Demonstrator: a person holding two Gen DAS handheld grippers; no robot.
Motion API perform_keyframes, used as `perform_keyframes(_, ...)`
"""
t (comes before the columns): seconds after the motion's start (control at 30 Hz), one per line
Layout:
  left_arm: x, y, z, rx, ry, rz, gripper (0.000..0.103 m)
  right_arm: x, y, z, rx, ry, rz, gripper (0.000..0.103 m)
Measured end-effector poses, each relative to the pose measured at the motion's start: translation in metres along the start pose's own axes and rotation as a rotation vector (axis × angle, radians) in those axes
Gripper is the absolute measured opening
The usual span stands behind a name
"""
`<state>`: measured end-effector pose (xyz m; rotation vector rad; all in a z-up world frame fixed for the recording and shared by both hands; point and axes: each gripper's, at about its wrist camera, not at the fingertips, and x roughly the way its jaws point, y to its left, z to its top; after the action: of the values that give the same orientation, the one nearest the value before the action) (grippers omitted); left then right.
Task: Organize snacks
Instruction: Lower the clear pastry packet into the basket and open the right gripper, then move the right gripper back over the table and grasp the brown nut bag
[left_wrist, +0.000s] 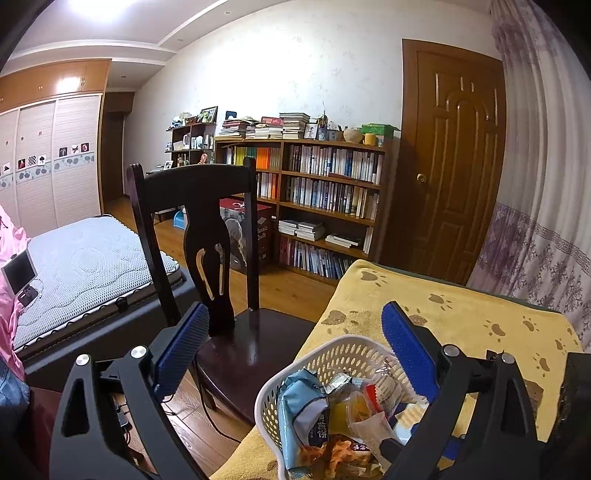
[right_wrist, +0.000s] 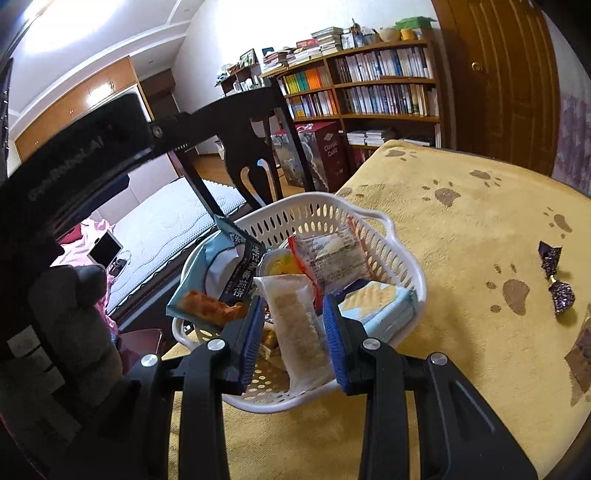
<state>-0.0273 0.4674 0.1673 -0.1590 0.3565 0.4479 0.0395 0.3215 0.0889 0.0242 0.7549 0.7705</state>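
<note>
Currently, right gripper (right_wrist: 293, 332) jaws pinch a clear-wrapped snack bar (right_wrist: 301, 328) over the white basket (right_wrist: 399, 240), frame centre; left gripper (left_wrist: 295, 339) jaws spread.

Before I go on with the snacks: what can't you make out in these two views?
- Right wrist: brown packet on the yellow cloth is cut off by the frame edge.
- Right wrist: basket floor is hidden under the clear wafer packet between the right gripper fingers.
- Left wrist: left gripper finger hides the basket's far side.
</note>
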Motion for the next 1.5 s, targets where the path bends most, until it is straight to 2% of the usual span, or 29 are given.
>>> perform_keyframes(0.27,0.0,-0.003,-0.002,0.011,0.001,-0.005,0.096,-0.022,-0.008,-0.007,0.017,-0.053,-0.028,0.037)
perform_keyframes(0.5,-0.001,-0.008,-0.003,0.027,0.005,-0.013,0.096,-0.036,-0.039,-0.014,0.081,-0.083,-0.091,0.051)
perform_keyframes(0.93,-0.002,-0.017,-0.006,0.054,0.008,-0.024,0.096,-0.059,-0.128,-0.04,0.26,-0.08,-0.294,0.051)
perform_keyframes(1.43,-0.005,-0.038,-0.013,0.105,0.021,-0.052,0.096,-0.079,-0.193,-0.063,0.385,-0.087,-0.479,0.053)
perform_keyframes(1.47,-0.005,-0.039,-0.013,0.108,0.022,-0.053,0.096,-0.081,-0.197,-0.064,0.393,-0.09,-0.494,0.057)
perform_keyframes(1.5,-0.005,-0.04,-0.014,0.111,0.023,-0.055,0.096,-0.083,-0.201,-0.064,0.402,-0.093,-0.508,0.067)
